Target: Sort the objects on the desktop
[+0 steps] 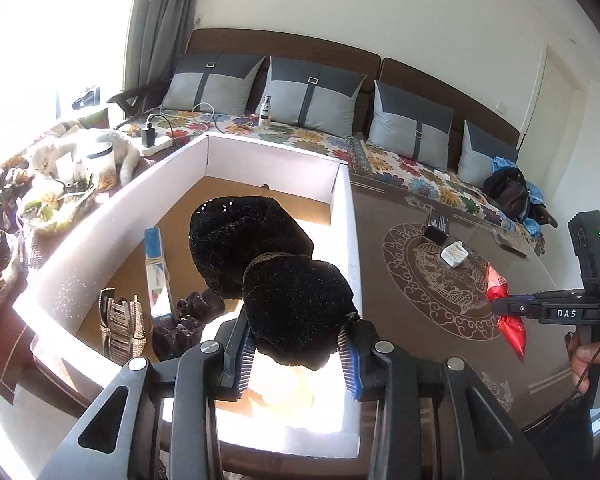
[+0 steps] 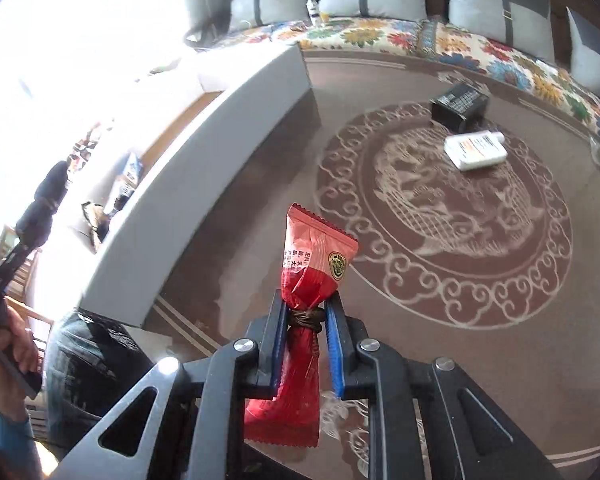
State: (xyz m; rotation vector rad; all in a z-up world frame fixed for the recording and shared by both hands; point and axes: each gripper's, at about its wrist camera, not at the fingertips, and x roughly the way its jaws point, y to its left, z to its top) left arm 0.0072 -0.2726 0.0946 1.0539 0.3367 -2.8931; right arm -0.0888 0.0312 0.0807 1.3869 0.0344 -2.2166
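My left gripper [image 1: 296, 344] is shut on a black fuzzy hair accessory [image 1: 292, 304] and holds it over the white-walled box [image 1: 346, 216]. The box holds a blue carton [image 1: 156, 264], a rhinestone clip [image 1: 122, 320] and a dark scrunchie [image 1: 188, 316]. My right gripper [image 2: 306, 312] is shut on a red snack packet [image 2: 312, 264] tied with a brown band, above the brown patterned table [image 2: 440, 240]. That packet also shows in the left wrist view [image 1: 508, 312]. A white bottle [image 2: 476, 150] and a black box [image 2: 458, 104] lie on the table.
A sofa with grey cushions [image 1: 312, 96] and a floral cover runs behind the table, with a spray bottle [image 1: 265, 112] and a charger [image 1: 150, 134] on it. A white cat [image 1: 80, 152] and cluttered trays [image 1: 48, 208] are at the left.
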